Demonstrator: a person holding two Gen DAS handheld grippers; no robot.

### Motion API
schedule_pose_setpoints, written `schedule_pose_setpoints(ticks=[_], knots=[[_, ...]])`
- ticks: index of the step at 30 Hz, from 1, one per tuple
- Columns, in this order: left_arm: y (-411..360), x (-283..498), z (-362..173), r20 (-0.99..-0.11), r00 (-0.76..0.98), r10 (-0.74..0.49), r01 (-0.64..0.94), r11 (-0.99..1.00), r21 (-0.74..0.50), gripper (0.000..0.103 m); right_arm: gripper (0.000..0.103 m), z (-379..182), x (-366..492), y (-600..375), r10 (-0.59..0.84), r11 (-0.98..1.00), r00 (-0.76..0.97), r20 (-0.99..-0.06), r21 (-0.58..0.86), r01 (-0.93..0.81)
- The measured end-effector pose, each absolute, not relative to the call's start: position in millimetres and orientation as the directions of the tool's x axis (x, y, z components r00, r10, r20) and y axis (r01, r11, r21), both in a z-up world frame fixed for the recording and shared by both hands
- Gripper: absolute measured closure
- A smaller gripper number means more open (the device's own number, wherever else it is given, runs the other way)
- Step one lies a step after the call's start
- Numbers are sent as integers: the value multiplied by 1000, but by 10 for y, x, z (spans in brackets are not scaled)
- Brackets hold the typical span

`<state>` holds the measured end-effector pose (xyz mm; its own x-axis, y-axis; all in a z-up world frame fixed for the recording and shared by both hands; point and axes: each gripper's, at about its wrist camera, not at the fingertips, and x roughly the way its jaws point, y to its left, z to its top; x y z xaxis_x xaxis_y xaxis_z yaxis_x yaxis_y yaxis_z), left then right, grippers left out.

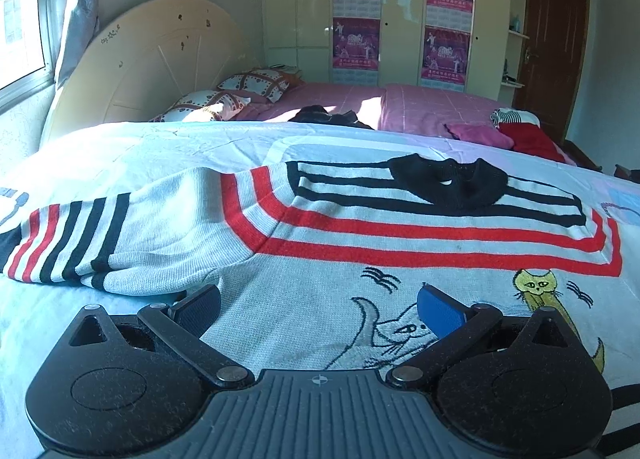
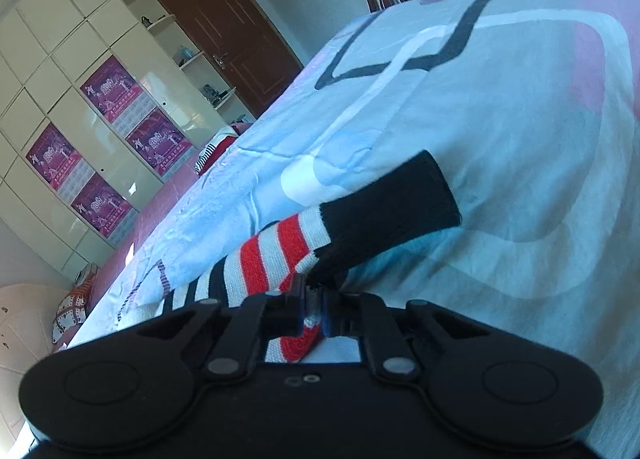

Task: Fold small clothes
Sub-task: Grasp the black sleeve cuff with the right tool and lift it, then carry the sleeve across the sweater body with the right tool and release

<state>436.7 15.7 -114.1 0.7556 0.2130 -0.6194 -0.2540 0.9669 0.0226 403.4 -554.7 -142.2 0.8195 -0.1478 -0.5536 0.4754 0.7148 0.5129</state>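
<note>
— What does your right gripper (image 2: pixel 314 299) hold?

— It's clamped on the striped sleeve (image 2: pixel 280 255), black cuff toward frame centre, lifted off the bedsheet (image 2: pixel 520 139).

— And the left?

— My left gripper (image 1: pixel 318 309) gapes wide (nothing between), low over the sweater (image 1: pixel 320 243) lying mid-frame.

Your small knitted sweater (image 1: pixel 320 251) lies flat, chest up, filling the frame's middle. It's grey-white with red and black stripes, a black collar (image 1: pixel 450 183) at one o'clock, and cat drawings at five. Its striped sleeve (image 2: pixel 280 259), black-cuffed, is lifted, pointing toward two o'clock.
</note>
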Motion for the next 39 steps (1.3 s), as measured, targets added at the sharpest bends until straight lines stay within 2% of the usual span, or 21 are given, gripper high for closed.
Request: schedule_pose_setpoints(ticks=[5,11,15,19,21,22,25,30,34,35,36,37,39], knots=[[449,4393,-1230,-652,737,177,-212,977,26,0,94,-922,4154,-4948,-170,836,853,-494,385,390],[861,4352,-1241,-644,748,161,-193,981,21,0,95,-498,4397,-3568,-59,961,890,-452,216,173],[1142,4296,-1221,-643,754,138,-194,981,-17,0,95,-538,4586,-2529,73,987,875,-478,162,6],[1373,4233,-1209,-650,747,140,-213,976,-34,0,94,-777,4750,-1617,209,977,813,-544,159,-144],[1445,4214,-1216,-657,741,137,-218,975,-43,0,81,-949,4810,-1262,242,970,749,-617,124,-211],[1470,4204,-1218,-658,741,136,-219,975,-45,0,71,-1015,4791,-1128,233,969,727,-645,96,-225],[1505,4178,-1215,-653,748,114,-208,976,-68,0,61,-986,4485,-1044,223,969,764,-605,52,-242],[1260,4286,-1210,-633,773,29,-154,978,-142,0,65,-851,4171,-1422,169,985,811,-560,62,-162],[811,4534,-1258,-620,771,-147,-33,963,-268,2,65,-790,4142,-1777,93,995,836,-540,69,-65],[662,4616,-1281,-617,762,-197,1,953,-303,11,64,-777,4139,-1844,77,997,839,-539,68,-48],[540,4681,-1300,-623,743,-245,27,941,-339,42,64,-773,4135,-1927,65,997,839,-540,67,-34],[430,4745,-1333,-626,723,-293,44,924,-381,53,65,-766,4129,-1994,56,998,840,-539,66,-24],[253,4878,-1426,-641,688,-340,36,898,-438,53,65,-763,4105,-2120,41,998,844,-535,65,-7]])
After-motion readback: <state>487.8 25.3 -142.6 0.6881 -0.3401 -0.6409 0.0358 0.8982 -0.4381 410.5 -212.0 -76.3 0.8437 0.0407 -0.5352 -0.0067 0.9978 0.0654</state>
